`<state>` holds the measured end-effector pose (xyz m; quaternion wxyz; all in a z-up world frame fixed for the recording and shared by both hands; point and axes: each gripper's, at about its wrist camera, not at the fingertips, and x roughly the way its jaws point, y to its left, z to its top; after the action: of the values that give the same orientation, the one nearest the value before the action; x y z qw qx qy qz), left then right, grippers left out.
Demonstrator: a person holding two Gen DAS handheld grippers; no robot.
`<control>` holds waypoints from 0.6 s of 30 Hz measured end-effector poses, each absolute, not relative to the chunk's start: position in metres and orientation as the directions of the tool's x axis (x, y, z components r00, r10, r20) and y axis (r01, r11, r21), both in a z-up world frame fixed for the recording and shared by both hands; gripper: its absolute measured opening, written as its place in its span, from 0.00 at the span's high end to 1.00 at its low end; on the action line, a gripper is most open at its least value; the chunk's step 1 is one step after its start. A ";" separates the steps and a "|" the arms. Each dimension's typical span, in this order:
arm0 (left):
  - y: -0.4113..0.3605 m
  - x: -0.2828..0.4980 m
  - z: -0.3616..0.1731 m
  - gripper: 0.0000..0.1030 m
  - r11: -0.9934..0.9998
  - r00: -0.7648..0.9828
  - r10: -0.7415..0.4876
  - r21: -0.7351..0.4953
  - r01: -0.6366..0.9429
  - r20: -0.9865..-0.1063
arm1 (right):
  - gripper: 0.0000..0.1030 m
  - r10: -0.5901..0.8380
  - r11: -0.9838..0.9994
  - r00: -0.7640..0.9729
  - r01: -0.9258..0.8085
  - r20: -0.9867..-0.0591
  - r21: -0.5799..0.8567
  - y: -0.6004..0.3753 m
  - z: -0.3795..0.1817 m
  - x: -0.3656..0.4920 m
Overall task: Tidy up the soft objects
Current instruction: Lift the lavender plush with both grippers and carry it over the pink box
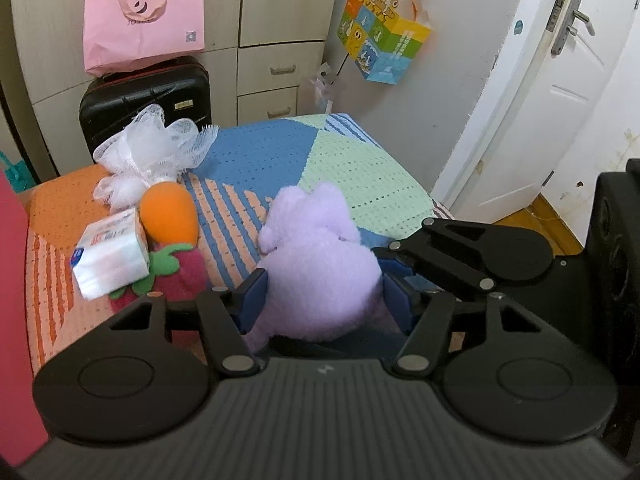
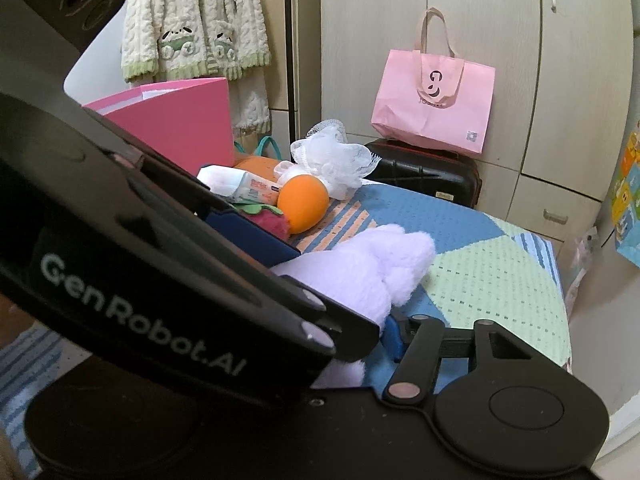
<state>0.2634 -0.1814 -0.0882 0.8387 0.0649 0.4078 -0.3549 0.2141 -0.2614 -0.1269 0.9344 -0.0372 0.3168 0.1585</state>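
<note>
Purple plush toy [image 1: 320, 268] squeezed by left hand-held gripper [image 1: 320, 300]; right hand-held gripper's [image 2: 384, 320] grip unclear.

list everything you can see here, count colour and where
plush toy: 1, lilac, near edge of bed, between left gripper's fingers
carrot toy: 1, orange, left part of bed
strawberry toy: 1, red with green leaves, below carrot
tissue pack: 1, white, on strawberry
bath pouf: 1, white, behind carrot
bedspread: 1, blue, green, orange
suitcase: 1, black, beyond bed
tote bag: 1, pink, on suitcase
gift bag: 1, multicoloured, hanging on wall
left gripper: 1, black, closed on plush
right gripper: 1, black, beside plush
</note>
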 end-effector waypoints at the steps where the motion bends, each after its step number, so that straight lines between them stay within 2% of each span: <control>1: -0.182 0.262 -0.088 0.40 0.742 0.415 -0.538 -0.180 0.646 -0.734 | 0.37 0.274 0.948 0.749 -0.317 -0.604 0.037 -0.261 -0.127 0.212; 8: -0.174 0.245 -0.080 0.41 0.737 0.394 -0.535 -0.185 0.650 -0.747 | 0.37 0.303 0.948 0.743 -0.299 -0.597 0.110 -0.260 -0.122 0.194; 18: -0.161 0.208 -0.067 0.41 0.721 0.384 -0.536 -0.171 0.671 -0.752 | 0.38 0.338 0.938 0.738 -0.316 -0.584 0.143 -0.252 -0.110 0.157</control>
<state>0.2076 -0.1610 -0.0674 0.8281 0.0806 0.4183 -0.3644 0.1575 -0.2520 -0.1100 0.9321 0.0169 0.3165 0.1755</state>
